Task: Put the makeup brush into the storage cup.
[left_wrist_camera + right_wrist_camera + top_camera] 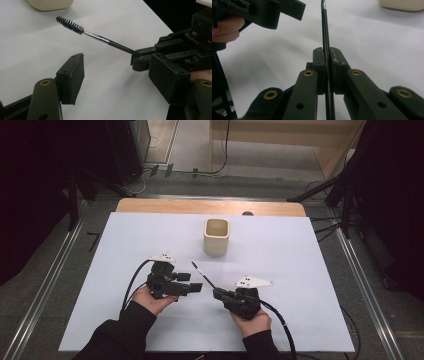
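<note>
Jaws of the right gripper [327, 58] pinch a spoolie brush [100, 38] by its handle; the left gripper [117, 77] stands spread, empty, near a cream cup [216, 236].

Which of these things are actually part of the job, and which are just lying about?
In use: thin black spiral-bristle brush, held by the right hand-held gripper; cream square ceramic cup; open left hand-held gripper.
Lying about: small black angled tool, off the table's white sheet.

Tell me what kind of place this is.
Probably a lab data-collection station, not a home: a white-covered table framed by metal rails, dark stands and loose cables around it, and a person working two handheld grippers, the right gripper clamping a small brush.
</note>
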Available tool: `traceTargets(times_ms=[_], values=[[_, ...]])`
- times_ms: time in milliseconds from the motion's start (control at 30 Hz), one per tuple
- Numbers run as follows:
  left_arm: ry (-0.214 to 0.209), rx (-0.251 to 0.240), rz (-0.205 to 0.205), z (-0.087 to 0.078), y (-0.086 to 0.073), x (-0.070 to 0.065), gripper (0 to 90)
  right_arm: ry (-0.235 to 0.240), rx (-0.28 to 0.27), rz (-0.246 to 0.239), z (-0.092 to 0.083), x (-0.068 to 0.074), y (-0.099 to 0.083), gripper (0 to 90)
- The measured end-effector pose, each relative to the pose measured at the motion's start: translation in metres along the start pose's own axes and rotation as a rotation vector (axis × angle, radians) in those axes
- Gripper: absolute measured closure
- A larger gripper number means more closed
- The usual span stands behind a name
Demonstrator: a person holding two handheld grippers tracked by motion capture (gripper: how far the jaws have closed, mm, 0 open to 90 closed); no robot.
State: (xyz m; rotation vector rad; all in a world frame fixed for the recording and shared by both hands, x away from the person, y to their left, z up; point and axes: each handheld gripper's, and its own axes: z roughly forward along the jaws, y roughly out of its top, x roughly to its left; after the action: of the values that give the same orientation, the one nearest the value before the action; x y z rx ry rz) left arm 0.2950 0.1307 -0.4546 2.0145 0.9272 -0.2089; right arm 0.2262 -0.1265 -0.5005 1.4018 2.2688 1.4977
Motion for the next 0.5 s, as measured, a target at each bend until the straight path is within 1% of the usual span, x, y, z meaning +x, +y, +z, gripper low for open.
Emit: traceTargets(times_ms=[133,333,400,500], values=[[0.005,-0.002,-0.007,0.0015,0.0,-0.0001,29.8,0.016,-0.03,0.036,0.0022,0.0003,-0.0058,85.5],[-0.021,-0.032,-0.057,0.0037,0.0005,-0.0004,31.9,0.038,-0.083,0.086,0.0036,0.0023,-0.0098,85.4],[-0.021,-0.043,-0.061,0.0047,0.0011,-0.0017,32.7,0.044,-0.103,0.092,0.0045,0.0035,-0.0102,85.5],[-0.03,-0.046,-0.078,0.0065,0.0028,-0.0034,34.4,0.047,-0.122,0.092,0.0052,0.0062,-0.0099,85.5]])
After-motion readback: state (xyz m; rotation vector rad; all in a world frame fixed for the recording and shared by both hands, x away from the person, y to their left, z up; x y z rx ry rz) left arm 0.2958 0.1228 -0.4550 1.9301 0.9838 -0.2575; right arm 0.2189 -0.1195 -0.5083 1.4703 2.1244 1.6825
